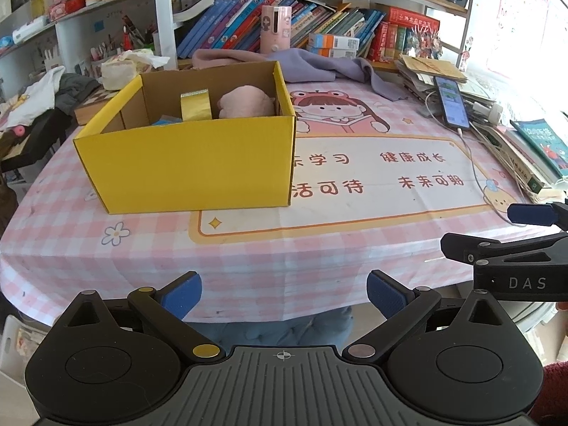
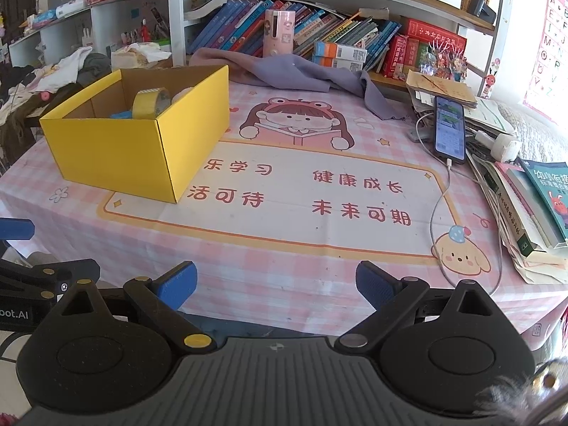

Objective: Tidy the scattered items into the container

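A yellow cardboard box [image 1: 184, 163] stands on the pink checked tablecloth [image 1: 248, 248], open at the top. Inside it I see a roll of yellow tape [image 1: 195, 105], a pink soft item [image 1: 246, 101] and something blue [image 1: 165, 120]. The box also shows in the right wrist view [image 2: 117, 152] with the tape roll [image 2: 151, 103] in it. My left gripper [image 1: 284, 294] is open and empty at the table's front edge, short of the box. My right gripper [image 2: 277, 284] is open and empty at the front edge, right of the box.
A purple cloth [image 2: 301, 71] lies at the back by a bookshelf [image 2: 319, 32]. A phone [image 2: 450, 127] on a charging cable [image 2: 438, 213] and stacked books [image 2: 532, 206] sit at the right. Clothes [image 1: 46, 96] pile up at the left.
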Tool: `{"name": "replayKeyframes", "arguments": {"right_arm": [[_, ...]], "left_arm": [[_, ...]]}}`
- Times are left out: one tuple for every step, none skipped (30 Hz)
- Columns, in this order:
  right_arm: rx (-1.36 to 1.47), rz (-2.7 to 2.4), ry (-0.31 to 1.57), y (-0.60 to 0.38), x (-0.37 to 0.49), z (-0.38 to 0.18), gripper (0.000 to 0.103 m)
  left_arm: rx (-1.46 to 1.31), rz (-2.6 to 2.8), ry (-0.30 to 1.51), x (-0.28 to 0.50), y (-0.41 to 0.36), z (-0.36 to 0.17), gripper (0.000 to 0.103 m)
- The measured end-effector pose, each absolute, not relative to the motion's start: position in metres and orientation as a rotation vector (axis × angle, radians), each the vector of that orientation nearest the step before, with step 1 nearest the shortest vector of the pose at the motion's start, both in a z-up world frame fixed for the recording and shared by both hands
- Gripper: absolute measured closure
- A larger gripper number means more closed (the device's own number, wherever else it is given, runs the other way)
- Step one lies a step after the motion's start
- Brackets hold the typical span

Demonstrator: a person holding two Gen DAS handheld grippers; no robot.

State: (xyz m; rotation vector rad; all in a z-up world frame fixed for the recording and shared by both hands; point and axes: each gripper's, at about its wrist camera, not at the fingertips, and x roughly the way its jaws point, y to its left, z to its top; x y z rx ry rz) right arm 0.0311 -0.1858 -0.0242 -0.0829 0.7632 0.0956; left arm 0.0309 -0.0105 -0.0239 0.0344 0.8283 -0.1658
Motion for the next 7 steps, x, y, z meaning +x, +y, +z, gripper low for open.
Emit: {"name": "replayKeyframes", "arguments": {"right_arm": [[-0.083,0.095,0.765,-0.1864,0.0311,-0.0246,0.006],[-0.082,0.095,0.766,-0.1874,0.0313,-0.0253,0.006],[-0.081,0.095,0.767,-0.1886,0.0316,-0.0261,0.006],[-0.081,0.095,0.767,-0.1892,0.0321,-0.0265,0.006],[-0.081,0.095,0.768,-0.1896,0.0325,-0.0267,0.006],[-0.082,0.095,0.768,-0.1897,0.0326,-0.0267,0.006],[-0.082,0.095,0.768,-0.1897,0.0326,-0.0266,0.006]], "left_arm": [[0.035,-0.165,0.828,0.0309,-0.0104,-0.0239,0.002],[0.034,-0.163,0.828,0.0309,-0.01,-0.0242,0.002],[0.031,-0.162,0.827,0.0312,-0.0097,-0.0244,0.002],[0.028,-0.161,0.827,0.0314,-0.0094,-0.0246,0.002],[0.027,-0.16,0.827,0.0321,-0.0094,-0.0247,0.002],[0.029,-0.157,0.828,0.0327,-0.0097,-0.0248,0.002],[0.032,-0.156,0.83,0.0335,-0.0097,-0.025,0.002]]}}
